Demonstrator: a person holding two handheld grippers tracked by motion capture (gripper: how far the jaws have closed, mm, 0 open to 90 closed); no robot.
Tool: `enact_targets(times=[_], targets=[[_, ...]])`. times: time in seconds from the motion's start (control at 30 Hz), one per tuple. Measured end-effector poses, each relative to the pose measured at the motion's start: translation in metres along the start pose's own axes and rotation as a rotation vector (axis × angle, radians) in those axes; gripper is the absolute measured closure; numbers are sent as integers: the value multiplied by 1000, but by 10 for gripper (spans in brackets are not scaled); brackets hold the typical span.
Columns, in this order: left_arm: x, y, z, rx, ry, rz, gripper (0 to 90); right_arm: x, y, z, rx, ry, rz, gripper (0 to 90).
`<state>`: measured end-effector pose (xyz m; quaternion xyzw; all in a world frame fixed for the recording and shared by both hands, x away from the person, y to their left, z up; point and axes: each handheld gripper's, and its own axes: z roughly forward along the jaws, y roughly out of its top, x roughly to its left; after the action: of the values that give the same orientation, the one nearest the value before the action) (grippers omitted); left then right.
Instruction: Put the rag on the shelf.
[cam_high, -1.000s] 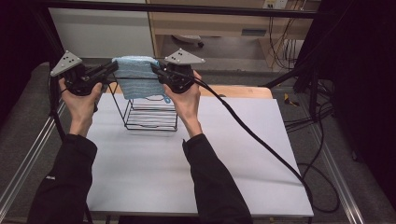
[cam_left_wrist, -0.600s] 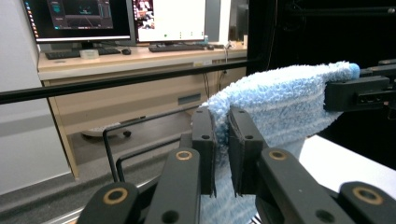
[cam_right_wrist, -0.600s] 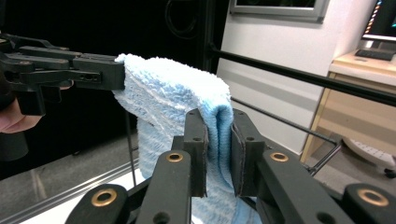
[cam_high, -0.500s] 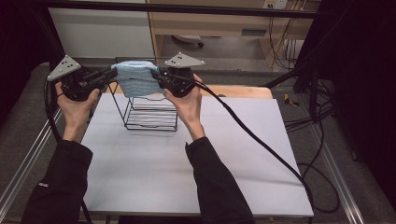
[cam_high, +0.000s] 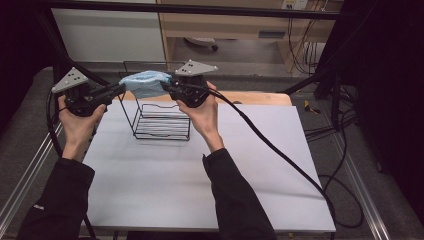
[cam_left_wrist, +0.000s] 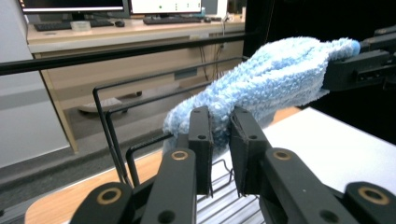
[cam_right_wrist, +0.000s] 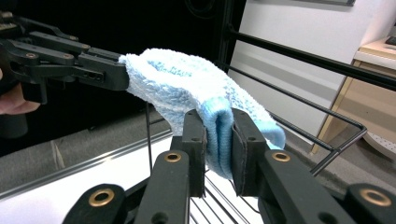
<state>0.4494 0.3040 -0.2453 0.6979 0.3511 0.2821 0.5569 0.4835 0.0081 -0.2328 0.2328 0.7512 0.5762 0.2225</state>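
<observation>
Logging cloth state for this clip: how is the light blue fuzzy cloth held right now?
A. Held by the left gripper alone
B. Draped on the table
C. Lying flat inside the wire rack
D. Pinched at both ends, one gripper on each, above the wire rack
D: the left gripper and the right gripper each clamp one end of the light blue fuzzy cloth, which hangs between them above the wire rack.

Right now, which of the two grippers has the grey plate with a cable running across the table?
The right gripper: its black cable trails across the white table. The left gripper has none there.
</observation>
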Motion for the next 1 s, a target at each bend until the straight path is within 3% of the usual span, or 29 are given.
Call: enact_targets(times=[0.17,0.37,0.57,0.7,0.83,1.0], targets=[[0,10,-6,14,17,15,752,0,-1,0,6,8,-11,784],[8,34,-15,-31,29,-39,743,0,-3,0,12,18,-21,782],[11,51,-4,28,43,-54,824,0,-4,0,14,21,-28,779],[12,54,7,77,40,-60,883,0,-4,0,17,25,-32,775],[13,53,16,94,47,-70,898,0,-5,0,18,28,-34,774],[11,47,16,107,20,-61,898,1,-5,-1,24,29,-43,758]])
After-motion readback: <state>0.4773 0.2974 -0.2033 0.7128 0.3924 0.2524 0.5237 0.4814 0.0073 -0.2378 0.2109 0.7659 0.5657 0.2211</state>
